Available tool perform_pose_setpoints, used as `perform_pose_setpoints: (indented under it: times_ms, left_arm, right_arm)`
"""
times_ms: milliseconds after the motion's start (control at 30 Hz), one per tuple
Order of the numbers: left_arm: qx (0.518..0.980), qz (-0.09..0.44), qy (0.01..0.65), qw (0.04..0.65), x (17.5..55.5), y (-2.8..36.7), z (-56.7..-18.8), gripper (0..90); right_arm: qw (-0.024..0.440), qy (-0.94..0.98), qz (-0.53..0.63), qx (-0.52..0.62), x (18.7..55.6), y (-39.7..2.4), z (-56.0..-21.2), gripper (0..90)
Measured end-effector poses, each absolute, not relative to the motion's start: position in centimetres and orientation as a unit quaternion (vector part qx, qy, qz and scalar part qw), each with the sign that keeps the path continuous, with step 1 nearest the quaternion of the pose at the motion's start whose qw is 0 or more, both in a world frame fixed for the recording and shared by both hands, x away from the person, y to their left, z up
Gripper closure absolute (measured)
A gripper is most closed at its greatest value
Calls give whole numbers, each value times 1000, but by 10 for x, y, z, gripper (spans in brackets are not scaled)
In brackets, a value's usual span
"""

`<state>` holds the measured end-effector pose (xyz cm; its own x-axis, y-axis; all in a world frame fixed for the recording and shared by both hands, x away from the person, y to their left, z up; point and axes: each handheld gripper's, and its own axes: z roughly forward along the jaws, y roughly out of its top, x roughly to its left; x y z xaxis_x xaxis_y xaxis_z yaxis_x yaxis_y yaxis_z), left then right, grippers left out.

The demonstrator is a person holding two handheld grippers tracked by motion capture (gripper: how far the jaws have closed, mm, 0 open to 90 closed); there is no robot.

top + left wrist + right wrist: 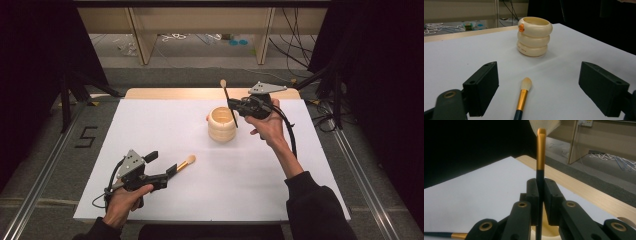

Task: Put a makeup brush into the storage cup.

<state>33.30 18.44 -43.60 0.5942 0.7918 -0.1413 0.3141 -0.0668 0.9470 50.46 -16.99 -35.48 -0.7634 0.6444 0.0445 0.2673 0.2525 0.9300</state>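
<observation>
At desk's 12 o'clock, right hand-held gripper pinches upright brush by dark handle above cream holder. Left hand-held gripper spread around second brush at 7 o'clock. Brushes look light, stiff, slippery; grip mid-handle.

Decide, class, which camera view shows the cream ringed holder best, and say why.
The left gripper view: the cream ringed holder stands whole and close, showing three stacked rings and an orange mark. The high view shows it small, partly crossed by the held brush. The right gripper view shows slivers behind the jaws.
</observation>
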Motion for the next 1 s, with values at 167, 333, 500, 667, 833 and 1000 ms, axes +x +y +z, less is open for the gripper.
perform_pose_setpoints:
  times_ms: [167,333,500,667,833,1000]
  left_arm:
    - [697,213,397,557,333,184,-436,161]
    - [698,214,396,557,333,184,-436,161]
    - [698,213,396,557,333,184,-436,161]
    - [698,214,397,557,333,184,-436,161]
    - [699,207,397,558,332,183,-436,161]
    - [699,205,398,558,333,183,-437,161]
  right_arm:
    - [174,764,544,300,512,-170,-358,832]
    - [176,762,542,306,518,-170,-361,832]
    - [178,757,549,306,524,-169,-359,831]
    - [183,753,555,304,527,-165,-357,832]
    - [184,752,555,305,530,-163,-359,832]
    - [185,748,560,305,535,-159,-362,832]
